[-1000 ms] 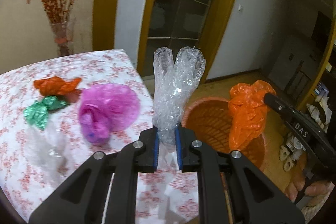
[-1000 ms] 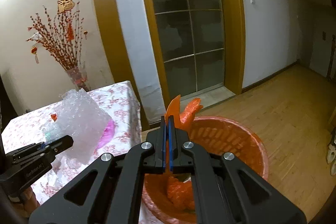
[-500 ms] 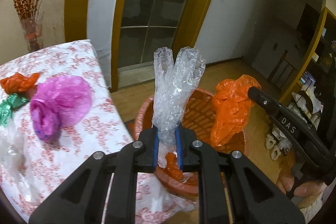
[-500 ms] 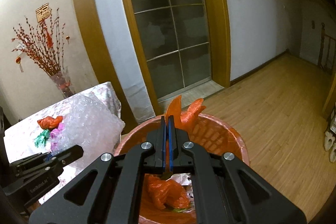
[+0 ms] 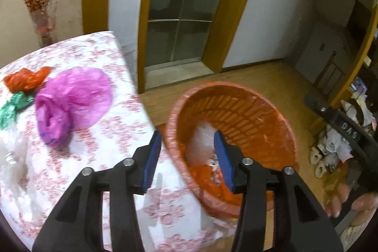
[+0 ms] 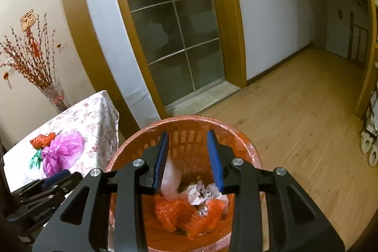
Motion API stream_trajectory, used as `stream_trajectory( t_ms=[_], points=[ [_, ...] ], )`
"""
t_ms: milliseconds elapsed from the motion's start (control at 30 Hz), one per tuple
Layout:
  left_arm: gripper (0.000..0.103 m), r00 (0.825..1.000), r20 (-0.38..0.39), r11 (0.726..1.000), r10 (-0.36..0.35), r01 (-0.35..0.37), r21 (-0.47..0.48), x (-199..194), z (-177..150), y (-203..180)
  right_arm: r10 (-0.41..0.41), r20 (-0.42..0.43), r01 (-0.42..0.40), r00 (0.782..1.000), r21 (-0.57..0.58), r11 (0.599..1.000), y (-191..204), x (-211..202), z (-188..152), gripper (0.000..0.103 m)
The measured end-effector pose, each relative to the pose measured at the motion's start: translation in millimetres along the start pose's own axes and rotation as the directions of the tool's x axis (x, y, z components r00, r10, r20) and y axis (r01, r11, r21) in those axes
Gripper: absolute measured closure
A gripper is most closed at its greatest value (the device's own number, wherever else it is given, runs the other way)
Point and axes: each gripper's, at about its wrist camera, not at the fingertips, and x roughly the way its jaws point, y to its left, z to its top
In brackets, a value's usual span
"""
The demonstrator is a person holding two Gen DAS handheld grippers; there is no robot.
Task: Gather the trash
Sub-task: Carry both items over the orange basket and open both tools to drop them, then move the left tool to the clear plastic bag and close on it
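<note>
My left gripper (image 5: 187, 141) hangs over the near rim of the orange basket (image 5: 278, 119), its jaws opening with nothing between them. Clear bubble wrap (image 5: 202, 142) is falling inside the basket, blurred. My right gripper (image 6: 187, 145) is above the same orange basket (image 6: 250, 150), jaws opening and empty. Below it lie orange plastic bags (image 6: 179, 211), the bubble wrap (image 6: 171, 180) and crumpled paper (image 6: 200, 193). On the flowered table (image 5: 113, 134) remain a pink bag (image 5: 73, 100), an orange bag (image 5: 23, 80), a green wrapper (image 5: 13, 108) and clear plastic (image 5: 14, 157).
The basket stands on the wooden floor (image 6: 295, 115) against the table's corner. A glass door (image 6: 174, 23) is behind. A vase of red branches (image 6: 53, 96) stands at the table's far side. Shoes (image 5: 330, 150) lie at the right. A person's hand (image 5: 349, 202) holds the right gripper.
Both grippers moved over the basket and opened. The bubble wrap left the left gripper and the orange bag left the right one; both dropped into the basket.
</note>
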Motion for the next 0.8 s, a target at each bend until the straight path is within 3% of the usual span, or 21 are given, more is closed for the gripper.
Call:
stream_trajectory(
  t_ms=[200,300,467,633,800],
  points=[
    [0.046,0.992,0.047,0.993,0.119,-0.118,-0.007,-23.4,-9.1,19.4,0.016,-0.006,-0.016,1.000,-0.023,1.000,9.3,-2.3,-5.6,0.062],
    [0.042,0.979,0.082,0.982,0.189,-0.188,-0.017,-42.1,-14.5,33.5,0.036,-0.010,-0.036,0.999,-0.037,0.999,17.4,-4.5,-8.9,0.057],
    [0.036,0.935,0.144,0.946,0.323,-0.316,-0.069,-76.8,-24.7,69.4,0.072,-0.012,-0.073,0.997,-0.071,0.995,35.1,-8.4,-16.1,0.045],
    [0.033,0.895,0.151,0.903,0.420,-0.396,-0.164,-102.4,-34.9,114.2,0.105,-0.009,-0.106,0.994,-0.101,0.989,54.6,-12.9,-23.2,0.032],
    [0.031,0.876,0.107,0.864,0.470,-0.432,-0.258,-115.4,-49.4,158.5,0.113,0.018,-0.110,0.993,-0.122,0.986,72.0,-19.0,-28.4,0.014]
  ],
)
